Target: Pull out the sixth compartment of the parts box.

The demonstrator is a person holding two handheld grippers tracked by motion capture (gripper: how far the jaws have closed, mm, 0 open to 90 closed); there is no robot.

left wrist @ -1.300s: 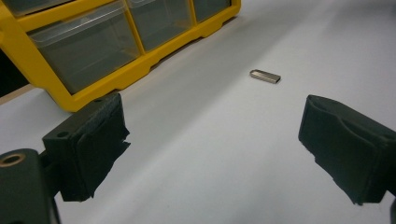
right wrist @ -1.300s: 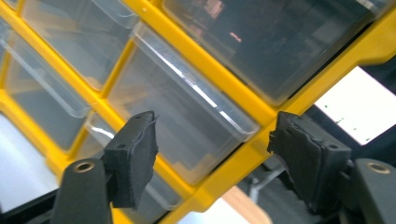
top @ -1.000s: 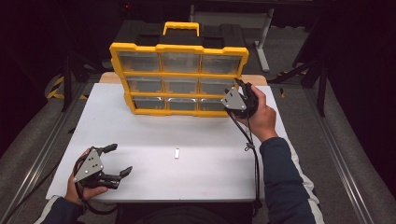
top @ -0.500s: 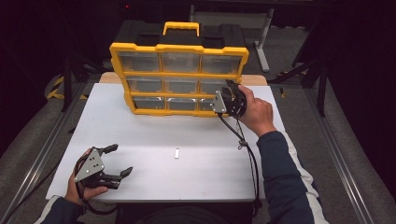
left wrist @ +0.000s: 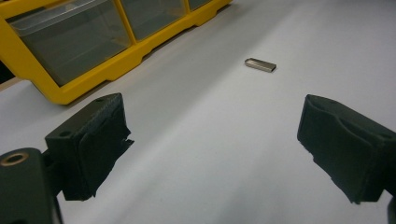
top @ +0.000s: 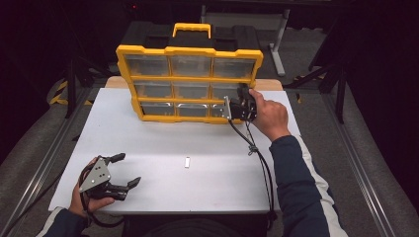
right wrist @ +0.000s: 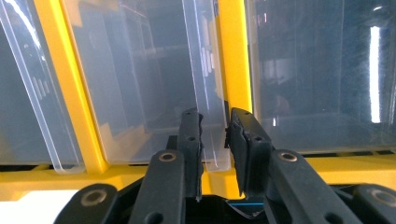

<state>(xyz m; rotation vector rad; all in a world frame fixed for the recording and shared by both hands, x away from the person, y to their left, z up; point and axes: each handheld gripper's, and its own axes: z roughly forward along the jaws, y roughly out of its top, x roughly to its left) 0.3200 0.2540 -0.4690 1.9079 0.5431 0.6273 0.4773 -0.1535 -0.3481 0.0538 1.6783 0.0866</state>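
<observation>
A yellow organizer with clear drawers stands upright at the back of the white table. My right gripper is pressed against its lower right corner. In the right gripper view the jaws of my right gripper are shut on the thin lip of a clear drawer beside a yellow divider. My left gripper rests open near the table's front left corner, held by a hand, with nothing between its pads. A small metal USB stick lies flat on the table ahead of it.
The right gripper's cable trails across the table's right side to the front edge. Metal rails run along the floor on both sides. A dark case sits behind the organizer.
My right gripper has moved left and in against the organizer's lower right drawers. The left gripper and the USB stick have stayed put.
</observation>
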